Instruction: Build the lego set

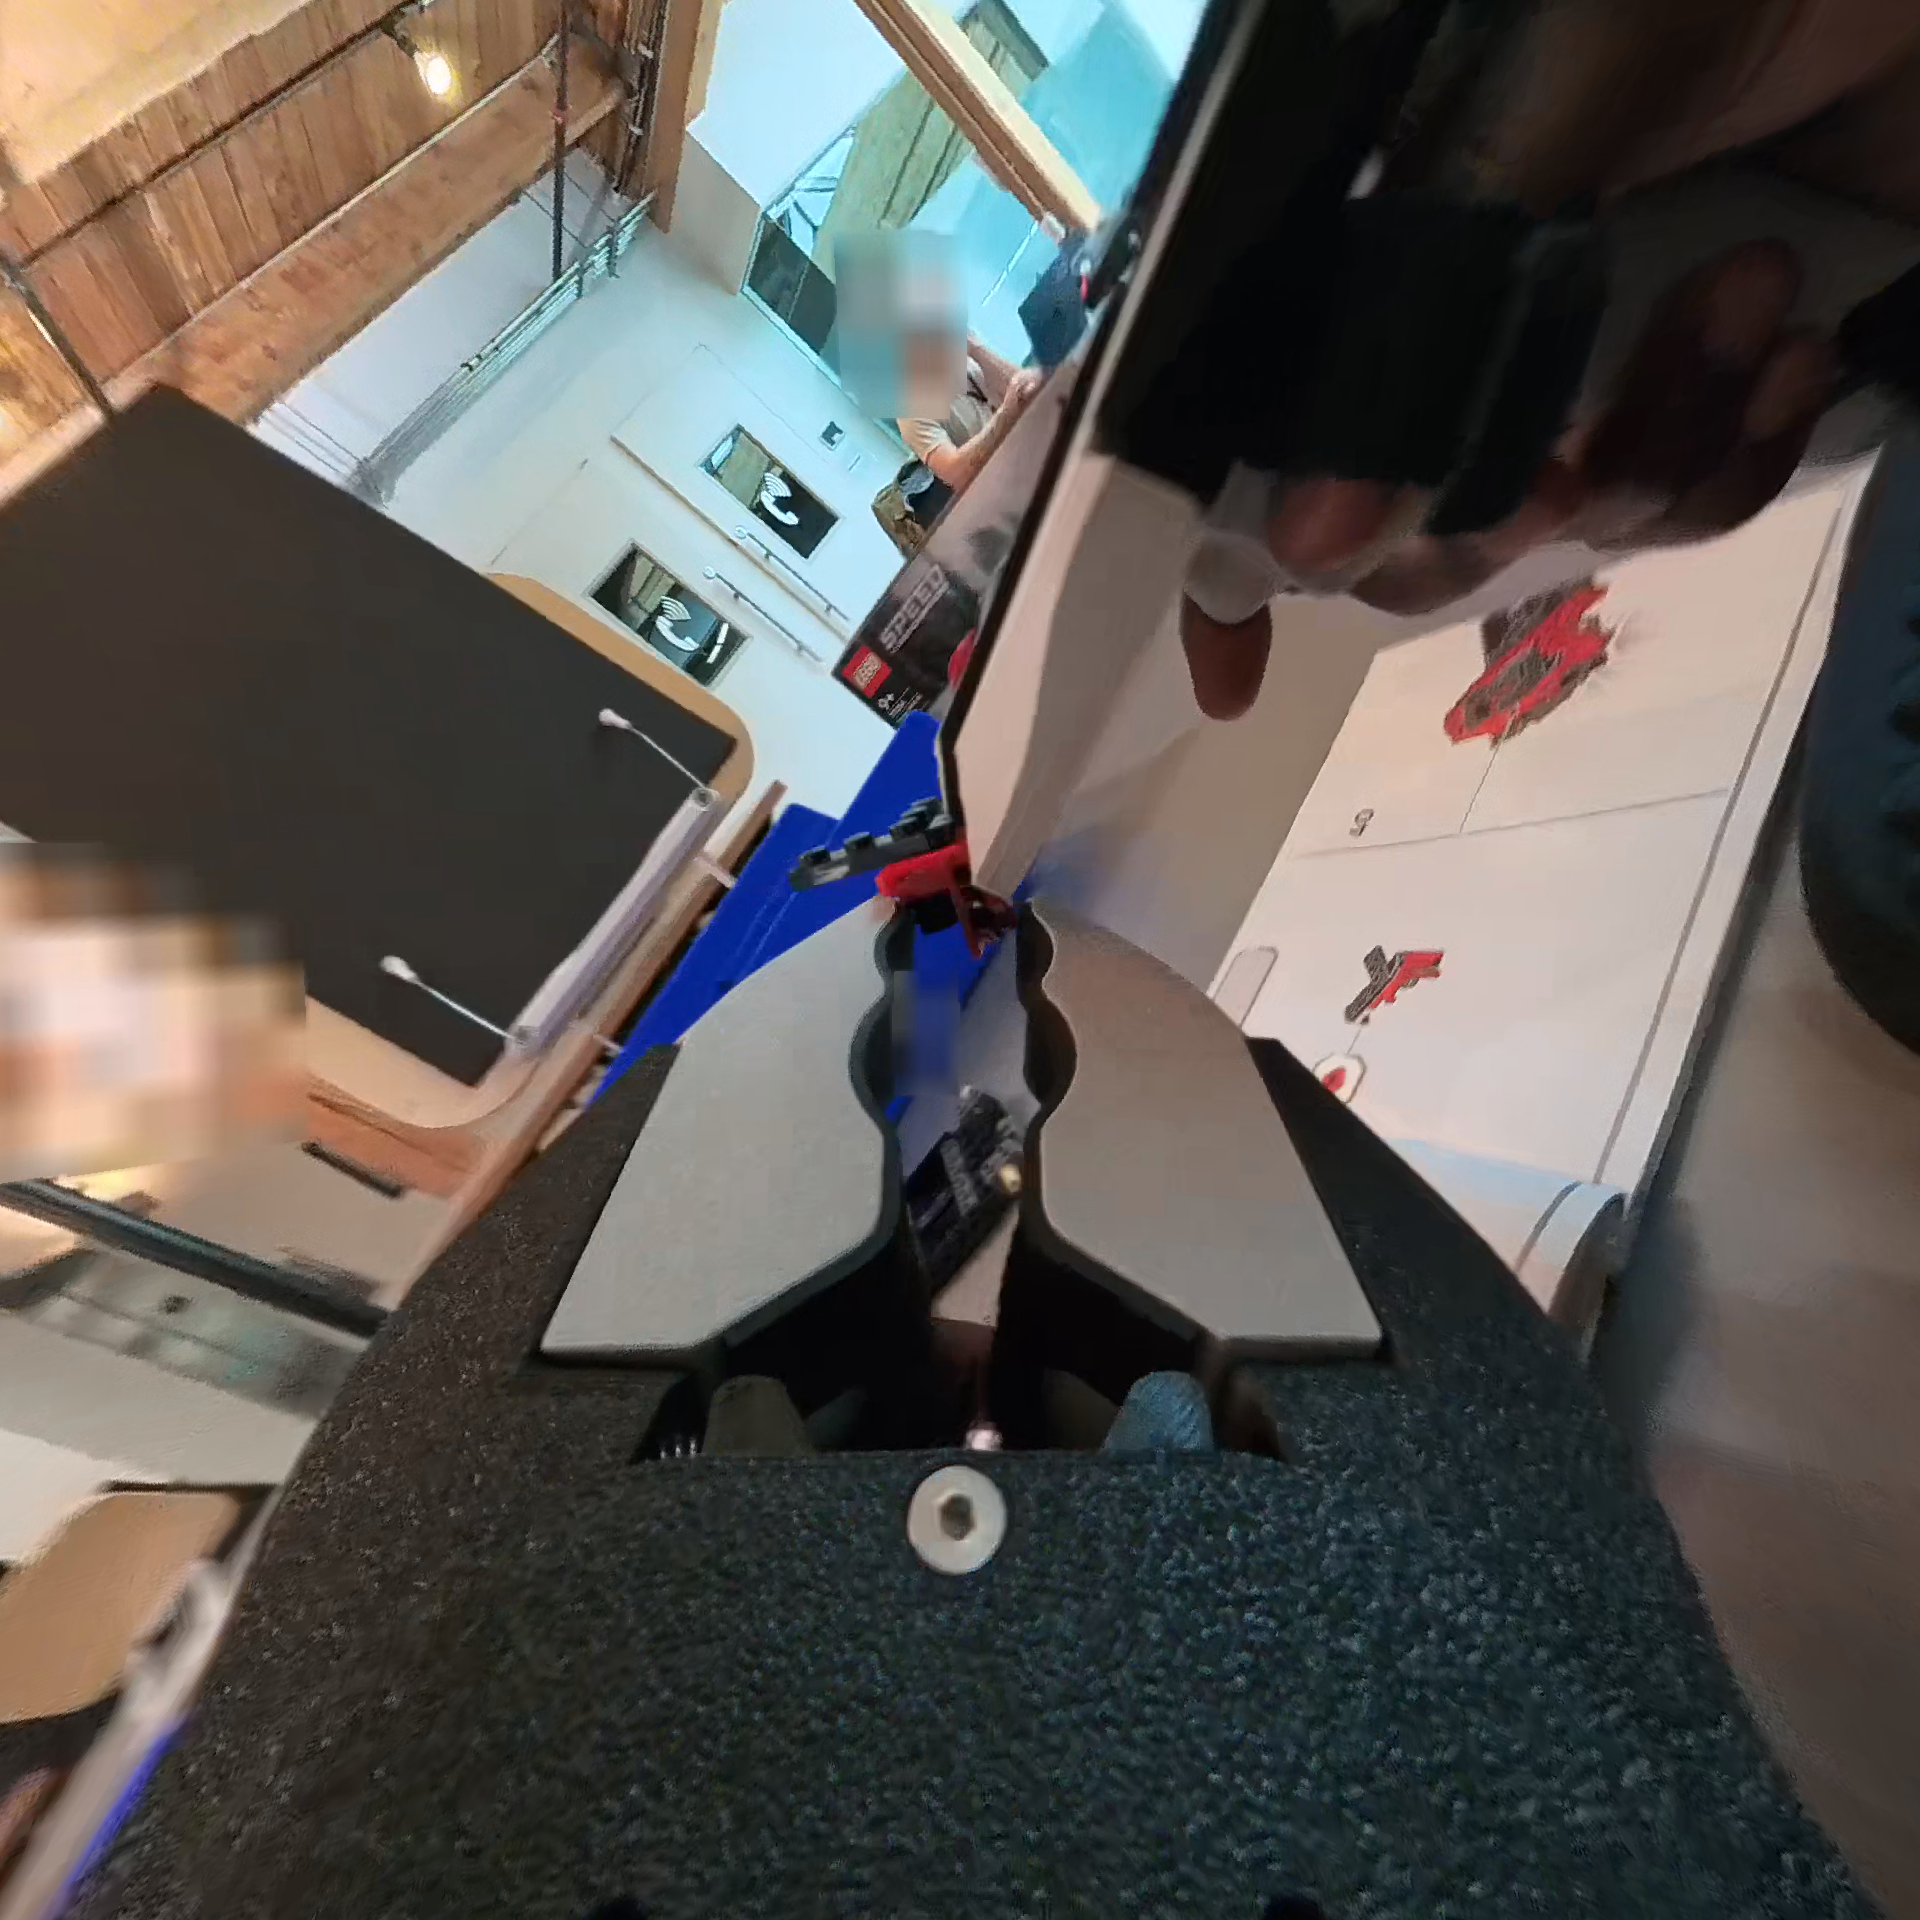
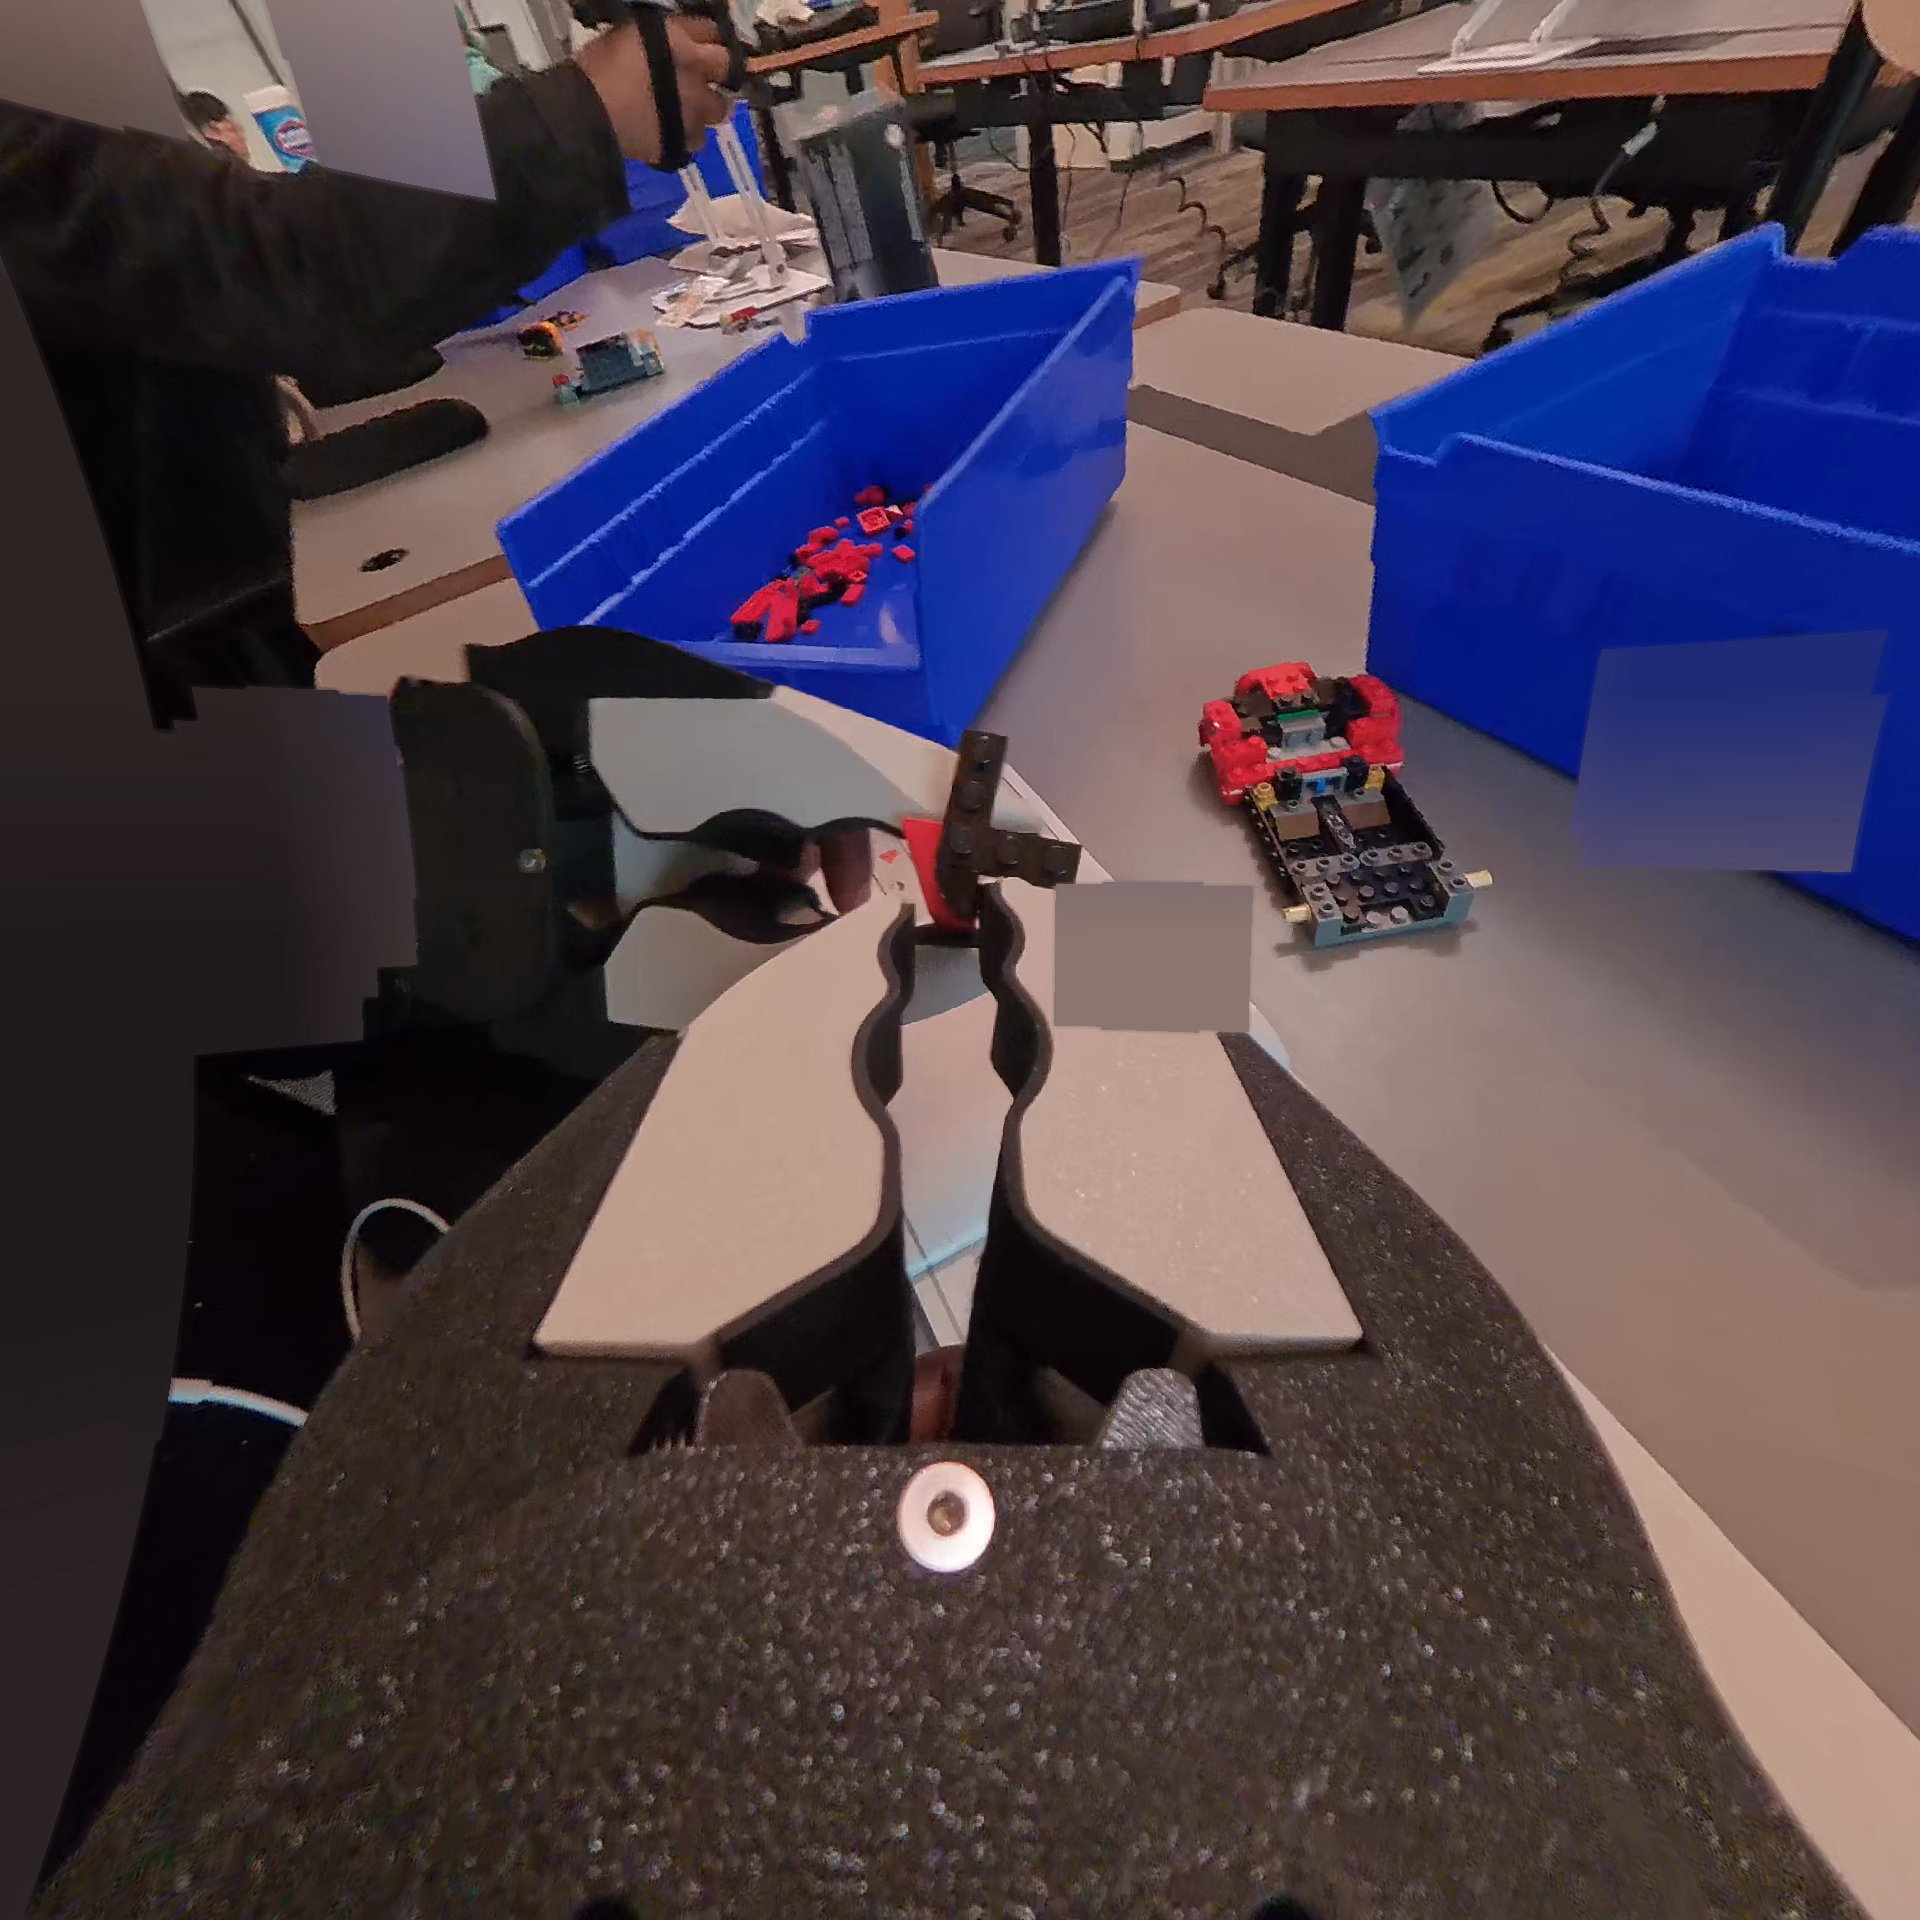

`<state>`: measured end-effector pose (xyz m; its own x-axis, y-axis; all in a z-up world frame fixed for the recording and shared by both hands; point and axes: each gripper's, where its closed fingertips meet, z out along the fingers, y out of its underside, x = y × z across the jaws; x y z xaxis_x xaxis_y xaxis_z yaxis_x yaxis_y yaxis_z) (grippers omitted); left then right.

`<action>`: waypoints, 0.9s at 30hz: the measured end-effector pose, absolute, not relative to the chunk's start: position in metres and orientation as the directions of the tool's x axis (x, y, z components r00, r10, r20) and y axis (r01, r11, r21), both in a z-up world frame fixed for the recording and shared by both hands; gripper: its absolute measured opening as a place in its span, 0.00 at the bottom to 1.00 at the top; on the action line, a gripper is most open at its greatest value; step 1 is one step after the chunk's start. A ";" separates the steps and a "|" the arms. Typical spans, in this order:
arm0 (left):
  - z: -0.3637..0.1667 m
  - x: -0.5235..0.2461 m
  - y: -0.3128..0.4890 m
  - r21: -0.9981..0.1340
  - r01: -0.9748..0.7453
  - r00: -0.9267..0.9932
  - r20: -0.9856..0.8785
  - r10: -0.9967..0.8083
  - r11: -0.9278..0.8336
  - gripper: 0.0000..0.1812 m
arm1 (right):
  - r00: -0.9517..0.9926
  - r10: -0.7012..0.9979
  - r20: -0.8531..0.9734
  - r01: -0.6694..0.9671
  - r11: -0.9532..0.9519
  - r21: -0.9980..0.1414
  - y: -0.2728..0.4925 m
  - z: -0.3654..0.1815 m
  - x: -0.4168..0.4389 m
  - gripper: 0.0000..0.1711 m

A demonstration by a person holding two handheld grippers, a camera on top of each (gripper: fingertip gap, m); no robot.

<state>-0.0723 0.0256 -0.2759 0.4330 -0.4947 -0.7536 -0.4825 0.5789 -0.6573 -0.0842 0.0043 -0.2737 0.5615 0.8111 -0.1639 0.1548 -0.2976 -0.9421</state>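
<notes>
- Together, both claws, left claw (image 1: 961,920) and right claw (image 2: 948,914), are pinching the small red-and-black brick assembly (image 2: 977,831), steadying it for pressing pieces together.
- Meanwhile the half-built red car (image 2: 1330,790) is waiting on the grey table (image 2: 1558,1091).

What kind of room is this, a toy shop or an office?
Probably an office or lab workspace, not a shop: rows of desks with an office chair behind, and blue parts bins on a grey table.
</notes>
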 end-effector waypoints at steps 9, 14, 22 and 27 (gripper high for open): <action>-0.243 -0.089 0.015 -0.922 0.039 0.454 -0.328 -0.829 0.386 0.10 | 0.492 0.870 -0.032 0.136 -0.113 -0.984 -0.006 -0.258 -0.072 0.15; -0.241 -0.087 0.006 -0.901 0.071 0.412 -0.365 -0.835 0.429 0.10 | 0.535 0.844 -0.036 0.122 -0.120 -0.985 0.005 -0.282 -0.052 0.12; -0.269 -0.075 0.013 -0.888 -0.099 0.417 -0.446 -0.792 0.448 0.10 | 0.636 0.759 -0.142 -0.044 -0.148 -0.988 0.022 -0.285 -0.023 0.07; -0.277 -0.081 0.029 -0.890 -0.184 0.494 -0.451 -0.744 0.417 0.10 | 0.641 0.751 -0.160 -0.063 -0.156 -0.986 0.023 -0.284 -0.021 0.07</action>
